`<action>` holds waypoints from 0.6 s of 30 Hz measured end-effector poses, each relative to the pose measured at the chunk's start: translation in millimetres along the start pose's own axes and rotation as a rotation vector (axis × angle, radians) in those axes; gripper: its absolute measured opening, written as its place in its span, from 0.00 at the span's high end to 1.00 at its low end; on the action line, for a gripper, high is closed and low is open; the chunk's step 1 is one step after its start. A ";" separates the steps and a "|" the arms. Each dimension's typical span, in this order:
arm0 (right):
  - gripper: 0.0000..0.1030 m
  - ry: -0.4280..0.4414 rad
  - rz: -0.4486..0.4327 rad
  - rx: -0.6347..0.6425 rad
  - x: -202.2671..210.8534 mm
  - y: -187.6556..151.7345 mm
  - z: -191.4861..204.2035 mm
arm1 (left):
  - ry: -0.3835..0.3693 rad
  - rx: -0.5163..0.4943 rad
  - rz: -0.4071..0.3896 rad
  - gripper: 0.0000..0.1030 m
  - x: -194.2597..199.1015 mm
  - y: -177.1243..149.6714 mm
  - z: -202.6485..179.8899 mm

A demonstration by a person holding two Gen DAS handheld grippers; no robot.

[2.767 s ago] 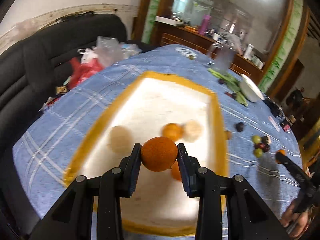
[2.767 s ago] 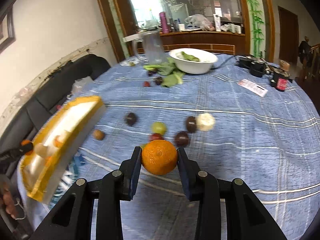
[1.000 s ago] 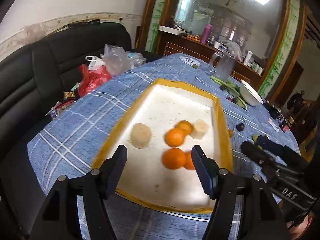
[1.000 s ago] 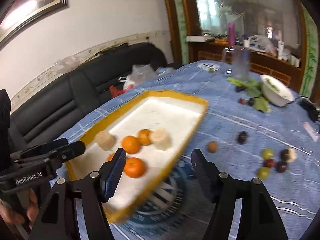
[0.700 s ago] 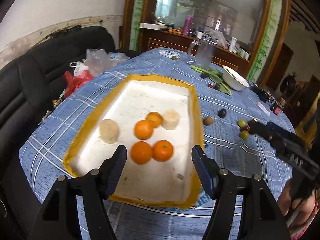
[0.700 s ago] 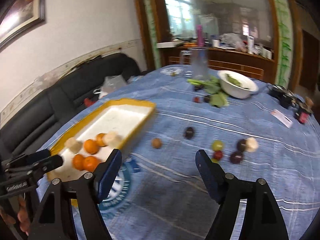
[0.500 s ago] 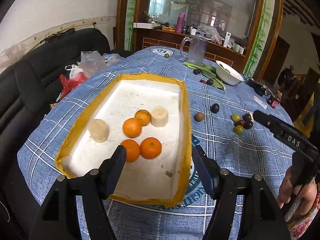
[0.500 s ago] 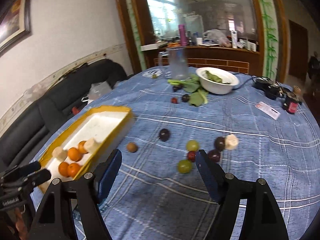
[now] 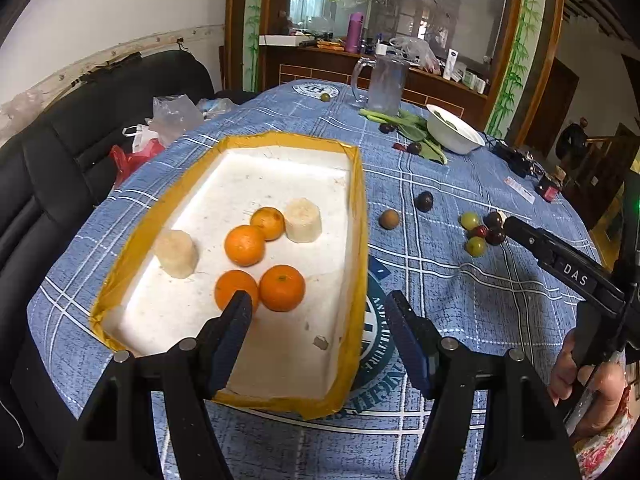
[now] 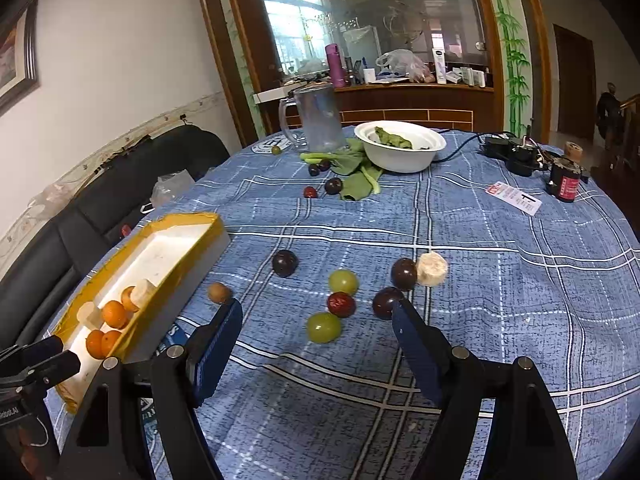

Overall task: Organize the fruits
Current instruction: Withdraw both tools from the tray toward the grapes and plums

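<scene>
Orange fruit, four oranges, sit in the yellow-rimmed tray with two pale chunks. Left gripper hovers over the tray's near end, jaws apart and empty. Right gripper (jaws just widened, nothing between them) hangs over grapes and plums on the tablecloth, tray at nine o'clock.
</scene>
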State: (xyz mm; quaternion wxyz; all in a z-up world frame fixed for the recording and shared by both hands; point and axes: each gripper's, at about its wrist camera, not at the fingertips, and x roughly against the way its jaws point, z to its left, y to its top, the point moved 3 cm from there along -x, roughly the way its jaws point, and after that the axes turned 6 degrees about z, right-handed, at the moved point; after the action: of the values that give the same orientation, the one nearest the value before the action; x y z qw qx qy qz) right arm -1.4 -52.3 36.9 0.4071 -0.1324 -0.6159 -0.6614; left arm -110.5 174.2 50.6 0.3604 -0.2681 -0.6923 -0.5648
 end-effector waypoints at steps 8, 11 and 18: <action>0.17 -0.040 -0.006 -0.007 -3.5 -1.9 -7.0 | -0.021 -0.004 0.012 0.34 -3.7 -1.2 -1.5; 0.17 -0.065 -0.020 -0.023 0.7 -0.8 -12.7 | -0.044 0.003 0.017 0.34 -5.1 -1.3 -1.7; 0.17 -0.138 -0.067 -0.111 24.9 25.9 -43.3 | -0.104 -0.043 0.061 0.34 -20.0 -3.9 -21.1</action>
State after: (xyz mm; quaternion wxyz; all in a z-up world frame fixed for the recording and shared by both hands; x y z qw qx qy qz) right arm 15.1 -99.3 63.0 0.3332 -0.1793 -0.6092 -0.6970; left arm -97.4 153.5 34.4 0.3353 -0.3256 -0.6893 -0.5536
